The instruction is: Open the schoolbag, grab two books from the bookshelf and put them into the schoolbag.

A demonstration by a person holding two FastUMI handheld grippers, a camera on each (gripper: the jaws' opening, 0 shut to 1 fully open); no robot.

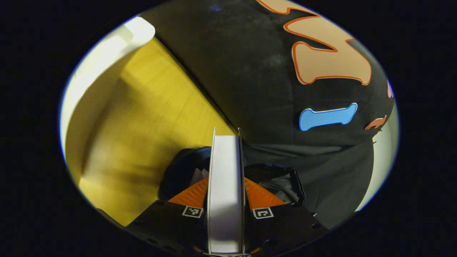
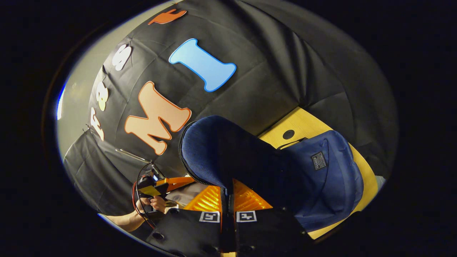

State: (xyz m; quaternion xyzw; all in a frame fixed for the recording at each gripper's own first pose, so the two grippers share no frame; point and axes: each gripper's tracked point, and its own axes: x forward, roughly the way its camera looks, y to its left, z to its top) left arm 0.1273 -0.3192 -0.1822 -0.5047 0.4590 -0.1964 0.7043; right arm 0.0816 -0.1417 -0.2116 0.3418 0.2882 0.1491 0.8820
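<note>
A book (image 1: pixel 225 157) stands on edge between the orange fingers of my left gripper (image 1: pixel 226 184), its white page edge facing the camera; the gripper is shut on it. Just beyond its far end lies the dark opening of the schoolbag (image 1: pixel 282 178), with something pale inside. In the right gripper view the blue schoolbag (image 2: pixel 325 178) lies on the yellow table (image 2: pixel 303 123). My right gripper (image 2: pixel 227 191) is shut on the bag's flap (image 2: pixel 214 150) and holds it raised. At the lower left a hand (image 2: pixel 155 204) holds the left gripper (image 2: pixel 171 185).
A white bookshelf wall (image 1: pixel 103 64) rises along the left of the yellow table (image 1: pixel 142 125). The table has a round dark hole (image 2: pixel 288 134) behind the bag. Black cloth closes off the table's far side.
</note>
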